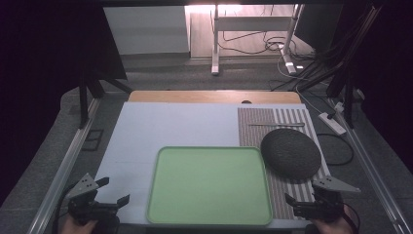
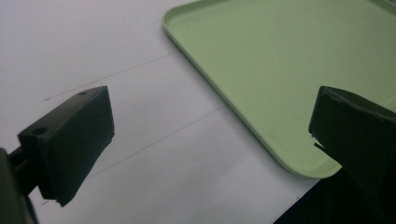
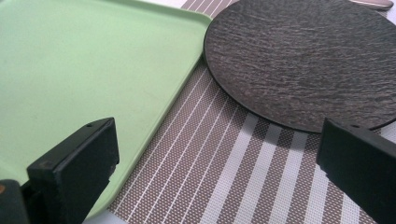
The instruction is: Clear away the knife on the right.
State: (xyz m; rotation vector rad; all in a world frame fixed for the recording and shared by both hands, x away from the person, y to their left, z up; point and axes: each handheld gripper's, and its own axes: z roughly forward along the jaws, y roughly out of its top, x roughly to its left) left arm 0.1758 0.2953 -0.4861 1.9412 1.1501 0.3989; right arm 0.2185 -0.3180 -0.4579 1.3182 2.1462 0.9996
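Observation:
A light green tray [image 1: 209,185] lies empty at the front middle of the white table top. To its right, a dark round plate [image 1: 290,149] rests on a brown striped placemat [image 1: 272,122]. My left gripper [image 1: 113,191] is open at the front left corner, its jaws pointing toward the tray [image 2: 280,70]. At the front right, my right gripper [image 1: 301,194] is open over the placemat [image 3: 219,154], with the tray's edge [image 3: 154,93] and the plate [image 3: 303,60] ahead of it. Neither holds anything.
A thin metal utensil [image 1: 276,125] lies on the placemat behind the plate. A wooden board [image 1: 214,96] edges the table's far side. Metal rails run along both sides, and cables and a power strip [image 1: 332,123] lie on the floor to the right.

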